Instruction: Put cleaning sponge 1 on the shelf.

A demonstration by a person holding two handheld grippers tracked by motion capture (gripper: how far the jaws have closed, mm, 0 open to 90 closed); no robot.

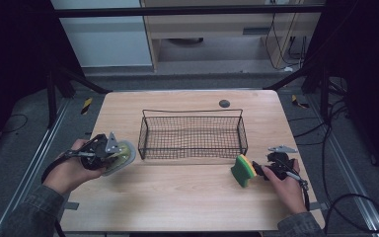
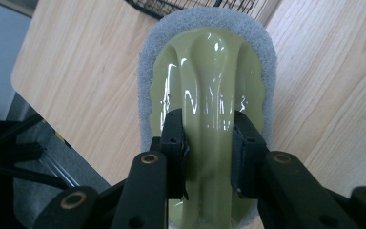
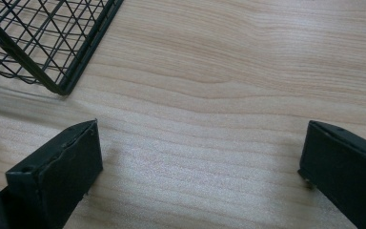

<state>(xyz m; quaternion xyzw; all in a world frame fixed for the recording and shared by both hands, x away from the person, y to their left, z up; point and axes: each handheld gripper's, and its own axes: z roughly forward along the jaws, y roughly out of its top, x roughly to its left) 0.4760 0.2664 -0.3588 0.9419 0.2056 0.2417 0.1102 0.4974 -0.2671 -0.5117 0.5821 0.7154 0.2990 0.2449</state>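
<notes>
- A wooden table (image 1: 187, 197) is seen from above, with a black wire basket (image 1: 192, 134) at its middle.
- The left tongs (image 1: 109, 152) are held left of the basket and are closed on a scrubber (image 2: 205, 100), a grey pad with a glossy green handle ridge pinched between the jaws.
- The scrubber is carried just above the table, near the basket's left end.
- The right tongs (image 3: 200, 162) are open, with nothing held between the jaws and bare table beneath them.
- A green and yellow sponge (image 1: 244, 170) stands on edge just beside the right tongs, at the basket's right front corner.
- Risk, as judged: the glossy ridge could slip from the grip if it is tilted over the rim.
- The pad could catch on the wire and push the basket.
- The sponge could be toppled by a careless reach.
</notes>
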